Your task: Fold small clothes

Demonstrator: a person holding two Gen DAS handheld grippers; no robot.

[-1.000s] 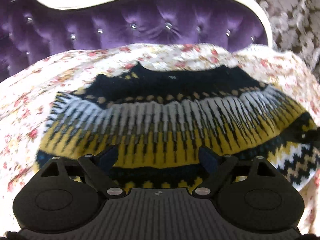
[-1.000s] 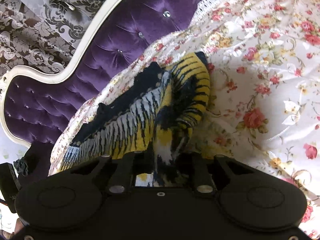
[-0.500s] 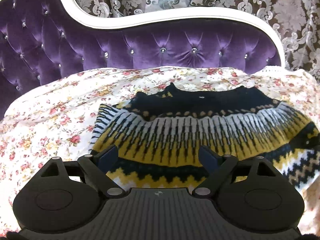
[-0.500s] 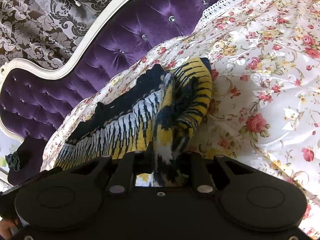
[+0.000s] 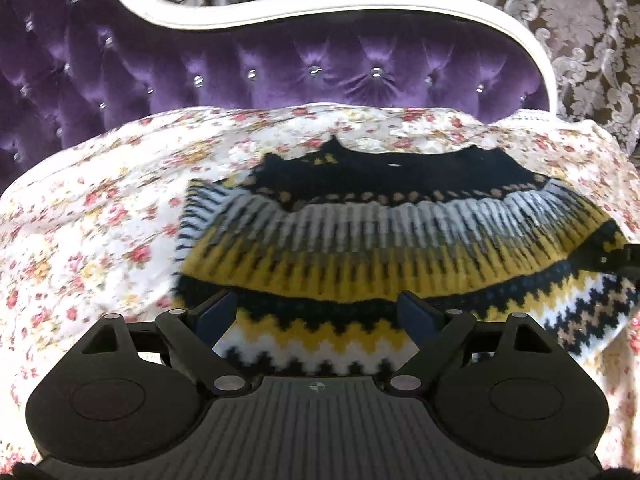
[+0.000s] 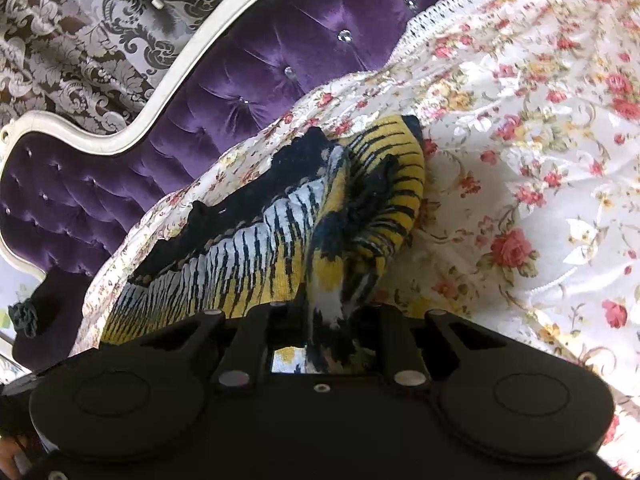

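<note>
A small knit sweater (image 5: 384,240), black, white and yellow with zigzag bands, lies spread on the floral bedspread (image 5: 92,240). My left gripper (image 5: 320,314) is open and empty, its jaws wide apart just above the sweater's near hem. My right gripper (image 6: 326,320) is shut on a bunched edge of the sweater (image 6: 280,240) and holds that fold lifted off the bedspread (image 6: 540,160). The right fingertips are hidden in the cloth.
A purple tufted headboard (image 5: 280,68) with a white frame stands behind the bed, also in the right wrist view (image 6: 240,80). Patterned curtains (image 5: 580,20) hang beyond it. A lace trim (image 6: 440,12) edges the bedspread.
The left gripper dropped closer to the sweater after pulling back, still open. The right gripper kept its hold and barely shifted.
</note>
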